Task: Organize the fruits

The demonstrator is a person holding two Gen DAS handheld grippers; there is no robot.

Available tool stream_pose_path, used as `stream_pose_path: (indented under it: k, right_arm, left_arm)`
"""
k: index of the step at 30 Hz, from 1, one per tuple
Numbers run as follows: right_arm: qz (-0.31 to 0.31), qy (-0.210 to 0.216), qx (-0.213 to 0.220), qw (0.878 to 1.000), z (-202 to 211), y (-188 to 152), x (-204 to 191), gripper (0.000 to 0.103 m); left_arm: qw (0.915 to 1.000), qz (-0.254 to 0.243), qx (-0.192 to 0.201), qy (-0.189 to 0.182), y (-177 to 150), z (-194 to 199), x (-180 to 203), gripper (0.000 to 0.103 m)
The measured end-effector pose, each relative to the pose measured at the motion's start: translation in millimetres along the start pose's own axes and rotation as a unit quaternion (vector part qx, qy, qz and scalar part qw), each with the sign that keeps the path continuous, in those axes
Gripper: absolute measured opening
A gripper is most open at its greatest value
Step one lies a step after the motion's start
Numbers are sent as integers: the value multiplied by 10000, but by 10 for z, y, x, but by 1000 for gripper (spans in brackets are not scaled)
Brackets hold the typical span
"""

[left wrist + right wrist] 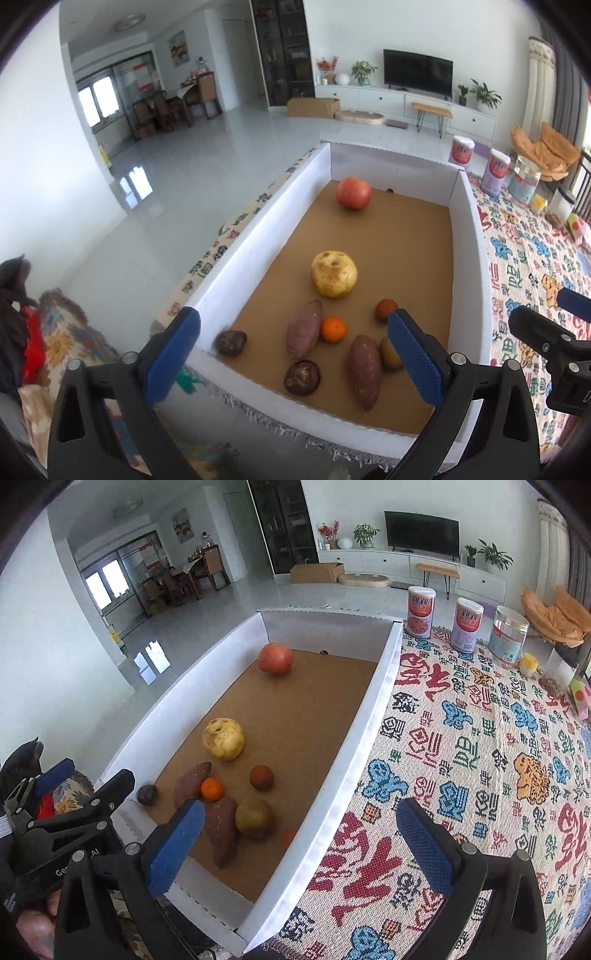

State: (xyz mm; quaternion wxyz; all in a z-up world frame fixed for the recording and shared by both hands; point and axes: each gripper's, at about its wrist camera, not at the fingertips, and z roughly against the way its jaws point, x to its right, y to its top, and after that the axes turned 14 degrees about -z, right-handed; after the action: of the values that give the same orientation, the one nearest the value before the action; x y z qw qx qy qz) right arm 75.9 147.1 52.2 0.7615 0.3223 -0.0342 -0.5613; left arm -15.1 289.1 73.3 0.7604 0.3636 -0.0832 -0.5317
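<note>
Fruit (333,273) in box (236,254), hand-held gripper (295,354) above, empty

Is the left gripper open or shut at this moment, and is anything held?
Open. The left gripper has its blue pads spread wide above the white box, with nothing between them.

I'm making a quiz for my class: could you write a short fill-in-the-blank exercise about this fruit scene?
1. The red apple lies at the ____ end of the box.
2. The small orange lies beside a sweet ____.
3. Both claws hold ____.
4. Past the box, on the patterned cloth, stand ____ tall cans with white lids.

Missing words: far; potato; nothing; two
</note>
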Motion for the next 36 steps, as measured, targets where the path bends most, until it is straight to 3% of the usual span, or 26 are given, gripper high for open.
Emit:
stream_pose_path:
  k: [5, 15, 24, 36]
  right_arm:
    - [125, -300, 242, 9992, 154, -8, -181, 103]
    - [428, -687, 171, 9966, 21, -94, -351, 103]
    - [537, -1015, 111, 9933, -21, -91, -365, 103]
    - [488, -925, -36, 9945, 0, -89, -438, 103]
  left_arm:
    - [9999, 78, -73, -73, -59, 39, -40, 102]
    - [9995, 107, -289, 3, -157, -157, -83, 102]
    - [9976, 173, -565, -369, -144, -271, -39, 102]
    - [9980, 157, -519, -330, -139, -238, -103, 102]
